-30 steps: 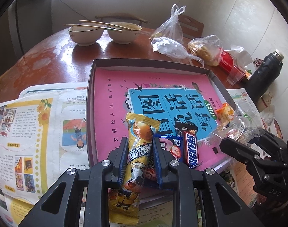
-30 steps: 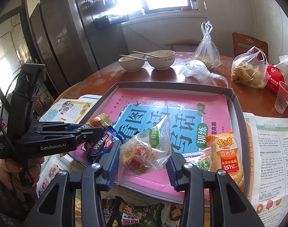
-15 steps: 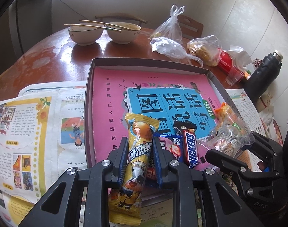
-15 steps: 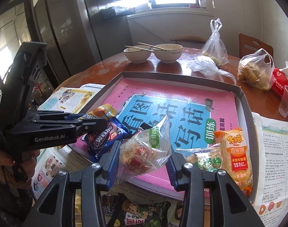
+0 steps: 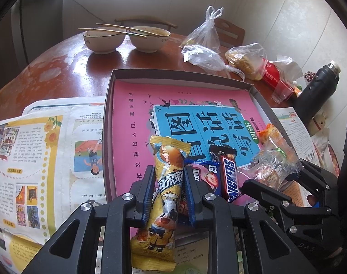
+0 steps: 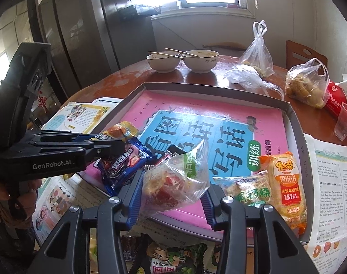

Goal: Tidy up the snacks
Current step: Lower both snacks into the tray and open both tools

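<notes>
So, nearest first: the left gripper [image 5: 166, 196] has its jaws pinched on a long yellow wafer stick [image 5: 166, 182], gripped around the middle with the tail end hanging off the near edge of the grey tray [image 5: 108, 123]; looks like a light, crinkly foil tube, probably brittle inside, so mid-body is the sane place to hold it and I wouldn't squeeze any harder.

Right gripper [image 6: 173, 191] is pinching a clear plastic snack bag [image 6: 175, 182], pads pressing both sides of it, just over the tray's near rim; that film looks slippery and mostly air, so I'd guess it could squirm out; grabbing down on the lumpy red contents beats grabbing the loose corner.

Just right of the yellow stick, lying on the pink book in the tray's near part, there's a blue strawberry cookie pack [image 5: 205, 178] and a Snickers bar [image 5: 229, 175]; the bar is the stiffest thing here, easy across its width.

In the tray's near right corner sit a green-lettered snack pack [image 6: 248, 191] and an orange rice cracker pack [image 6: 286, 182], touching each other; crackers will crush, so gentle on the ends.

Far end of the tray is bare book cover; past it, two bowls [image 5: 125, 38] and some plastic bags [image 5: 205, 52] on the table.
</notes>
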{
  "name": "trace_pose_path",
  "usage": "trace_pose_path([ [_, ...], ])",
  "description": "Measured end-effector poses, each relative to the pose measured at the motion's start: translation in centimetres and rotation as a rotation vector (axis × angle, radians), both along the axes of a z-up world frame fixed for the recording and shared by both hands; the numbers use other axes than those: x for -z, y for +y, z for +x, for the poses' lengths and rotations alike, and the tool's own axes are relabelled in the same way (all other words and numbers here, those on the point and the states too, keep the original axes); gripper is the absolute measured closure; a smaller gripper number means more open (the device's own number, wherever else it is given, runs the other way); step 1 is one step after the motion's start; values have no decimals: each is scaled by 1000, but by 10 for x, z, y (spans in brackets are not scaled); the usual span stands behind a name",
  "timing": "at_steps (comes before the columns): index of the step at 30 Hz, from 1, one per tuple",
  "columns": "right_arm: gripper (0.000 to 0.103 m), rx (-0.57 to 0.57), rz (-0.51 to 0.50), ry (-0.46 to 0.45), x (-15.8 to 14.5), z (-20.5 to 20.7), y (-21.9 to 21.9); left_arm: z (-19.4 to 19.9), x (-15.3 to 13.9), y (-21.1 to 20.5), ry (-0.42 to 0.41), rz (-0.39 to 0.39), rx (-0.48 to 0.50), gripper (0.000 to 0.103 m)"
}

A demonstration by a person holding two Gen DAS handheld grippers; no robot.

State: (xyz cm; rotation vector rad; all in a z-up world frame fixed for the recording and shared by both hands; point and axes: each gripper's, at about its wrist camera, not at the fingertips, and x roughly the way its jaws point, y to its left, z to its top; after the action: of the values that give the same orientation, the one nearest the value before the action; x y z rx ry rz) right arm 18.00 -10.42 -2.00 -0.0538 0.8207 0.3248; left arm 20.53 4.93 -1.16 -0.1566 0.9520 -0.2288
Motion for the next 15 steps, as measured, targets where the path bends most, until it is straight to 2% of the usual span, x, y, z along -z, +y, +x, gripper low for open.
trace_pose_path([
  [15,49,35,-3,14,1,-1,-11,0,-1,1,3,7,0,77],
])
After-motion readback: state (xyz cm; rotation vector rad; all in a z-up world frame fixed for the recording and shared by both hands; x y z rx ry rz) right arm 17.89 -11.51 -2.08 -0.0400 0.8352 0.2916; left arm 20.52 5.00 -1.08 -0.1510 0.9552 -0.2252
